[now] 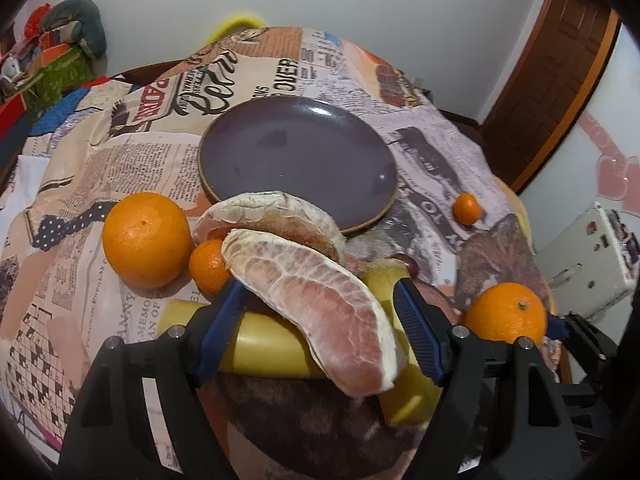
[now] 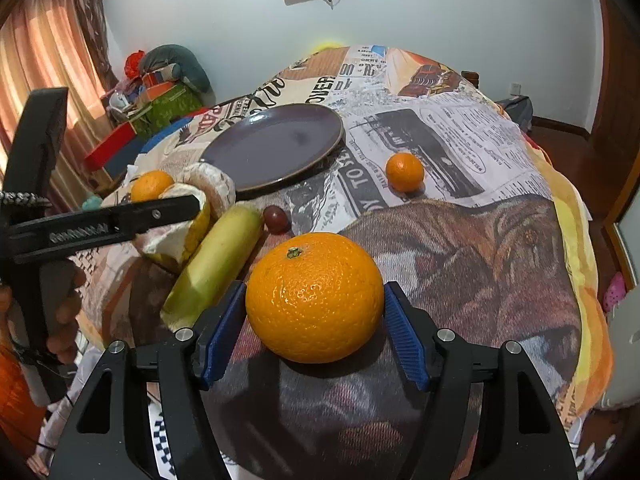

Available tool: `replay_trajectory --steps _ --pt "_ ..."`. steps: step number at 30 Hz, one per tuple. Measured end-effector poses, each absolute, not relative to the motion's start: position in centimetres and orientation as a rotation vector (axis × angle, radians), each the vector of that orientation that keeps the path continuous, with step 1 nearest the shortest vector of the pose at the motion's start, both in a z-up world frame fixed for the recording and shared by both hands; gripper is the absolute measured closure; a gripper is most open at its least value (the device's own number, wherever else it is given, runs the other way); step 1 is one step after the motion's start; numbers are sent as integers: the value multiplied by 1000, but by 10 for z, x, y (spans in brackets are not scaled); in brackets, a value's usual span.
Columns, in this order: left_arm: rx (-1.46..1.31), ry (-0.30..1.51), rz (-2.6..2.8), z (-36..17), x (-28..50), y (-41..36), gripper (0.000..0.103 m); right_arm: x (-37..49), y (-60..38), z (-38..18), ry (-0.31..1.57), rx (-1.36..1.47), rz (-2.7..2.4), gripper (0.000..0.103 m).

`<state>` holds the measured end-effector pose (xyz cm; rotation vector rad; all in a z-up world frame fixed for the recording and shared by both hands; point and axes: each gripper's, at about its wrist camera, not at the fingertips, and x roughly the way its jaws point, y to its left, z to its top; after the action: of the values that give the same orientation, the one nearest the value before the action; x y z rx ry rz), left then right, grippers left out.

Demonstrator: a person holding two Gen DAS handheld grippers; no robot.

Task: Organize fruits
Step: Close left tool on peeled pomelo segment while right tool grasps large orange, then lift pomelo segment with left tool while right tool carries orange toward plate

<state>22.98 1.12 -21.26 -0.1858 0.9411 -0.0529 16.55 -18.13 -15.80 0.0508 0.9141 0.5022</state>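
My left gripper (image 1: 320,320) stands open around a peeled pomelo segment (image 1: 320,300) that lies across a yellow banana (image 1: 272,344); whether the pads touch it I cannot tell. A second pomelo piece (image 1: 272,220) lies behind, next to a big orange (image 1: 146,240) and a small mandarin (image 1: 208,266). The empty purple plate (image 1: 298,156) sits beyond. My right gripper (image 2: 316,332) is open around a large orange (image 2: 315,297), pads close to its sides. In the right wrist view I see the plate (image 2: 276,146), banana (image 2: 218,264), a grape (image 2: 276,219) and a small mandarin (image 2: 405,172).
A newspaper-print cloth (image 2: 460,140) covers the table, which drops off at right. The left gripper (image 2: 120,224) reaches in from the left of the right wrist view. Boxes and clutter (image 2: 156,92) stand at the far left. A small mandarin (image 1: 466,209) lies right of the plate.
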Motion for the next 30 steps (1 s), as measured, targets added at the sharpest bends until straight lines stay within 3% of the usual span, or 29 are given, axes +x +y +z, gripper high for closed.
replay_trajectory --steps 10,13,15,23,30 --pt "-195 957 -22 -224 242 4 28 177 -182 -159 912 79 521 38" --pt "-236 965 -20 -226 246 10 41 177 -183 -159 915 90 523 38" --pt "-242 970 -39 -227 245 14 42 177 -185 -158 911 94 522 38" --pt "-242 975 -128 -219 230 8 64 176 -190 -150 886 109 513 38" --pt "-184 938 -148 -204 209 3 72 174 -189 -141 860 110 512 38"
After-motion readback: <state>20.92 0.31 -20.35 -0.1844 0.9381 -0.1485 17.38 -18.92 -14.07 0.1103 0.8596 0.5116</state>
